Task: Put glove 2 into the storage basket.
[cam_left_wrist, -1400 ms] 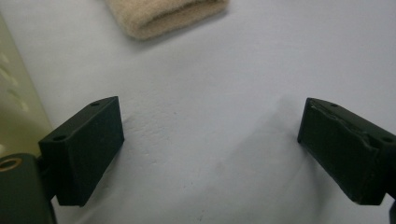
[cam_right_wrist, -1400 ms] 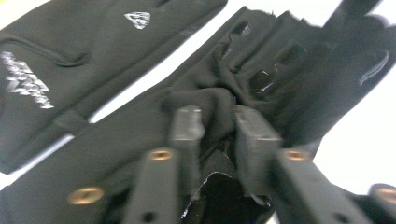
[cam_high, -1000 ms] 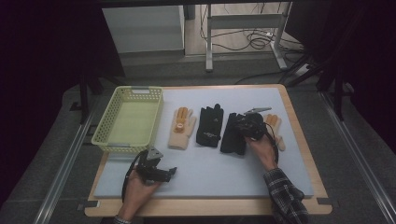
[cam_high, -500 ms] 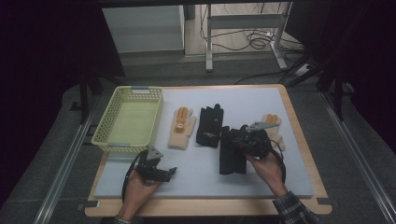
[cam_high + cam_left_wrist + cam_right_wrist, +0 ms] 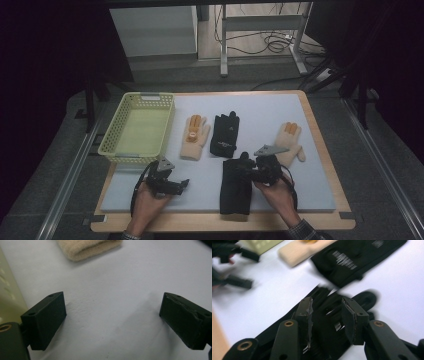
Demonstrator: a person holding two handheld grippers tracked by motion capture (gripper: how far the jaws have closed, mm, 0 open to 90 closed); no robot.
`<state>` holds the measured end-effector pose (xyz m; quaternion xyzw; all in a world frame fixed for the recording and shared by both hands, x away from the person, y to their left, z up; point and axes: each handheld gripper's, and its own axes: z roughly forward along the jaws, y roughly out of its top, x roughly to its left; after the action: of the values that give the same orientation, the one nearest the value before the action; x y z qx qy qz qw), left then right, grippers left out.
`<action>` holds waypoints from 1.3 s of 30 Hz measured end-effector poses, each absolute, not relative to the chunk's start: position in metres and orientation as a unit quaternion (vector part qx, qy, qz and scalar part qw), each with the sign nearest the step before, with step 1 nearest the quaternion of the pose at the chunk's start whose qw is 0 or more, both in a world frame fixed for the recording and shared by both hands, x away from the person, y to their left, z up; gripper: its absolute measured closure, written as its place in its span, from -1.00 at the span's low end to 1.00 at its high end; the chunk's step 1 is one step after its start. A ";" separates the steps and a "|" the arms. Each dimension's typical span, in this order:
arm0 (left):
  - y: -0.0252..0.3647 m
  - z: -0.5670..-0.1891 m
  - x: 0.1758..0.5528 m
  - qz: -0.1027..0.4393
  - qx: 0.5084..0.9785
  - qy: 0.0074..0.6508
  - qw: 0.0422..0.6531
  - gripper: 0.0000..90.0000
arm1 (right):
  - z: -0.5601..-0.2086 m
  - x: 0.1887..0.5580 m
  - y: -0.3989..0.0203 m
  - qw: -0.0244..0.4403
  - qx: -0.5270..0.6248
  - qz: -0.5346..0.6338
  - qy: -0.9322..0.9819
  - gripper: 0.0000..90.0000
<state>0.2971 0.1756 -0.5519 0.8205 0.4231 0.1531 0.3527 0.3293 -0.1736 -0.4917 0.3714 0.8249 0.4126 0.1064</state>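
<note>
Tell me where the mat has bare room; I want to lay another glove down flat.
Free patches: the near-left strip of the mat between the left gripper and the near black glove, and the far-right corner behind the right beige glove. It is crowded mid-mat, where the left beige glove and far black glove lie by the basket.
</note>
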 end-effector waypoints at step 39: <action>0.176 -0.552 0.297 0.152 0.821 0.423 0.353 -0.84 | -0.521 0.479 -0.097 0.143 0.364 0.313 0.865 0.94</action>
<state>0.2972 0.1757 -0.5519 0.8209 0.4228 0.1521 0.3526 0.4792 -0.0970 -0.5205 0.3636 0.8655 0.3134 0.1432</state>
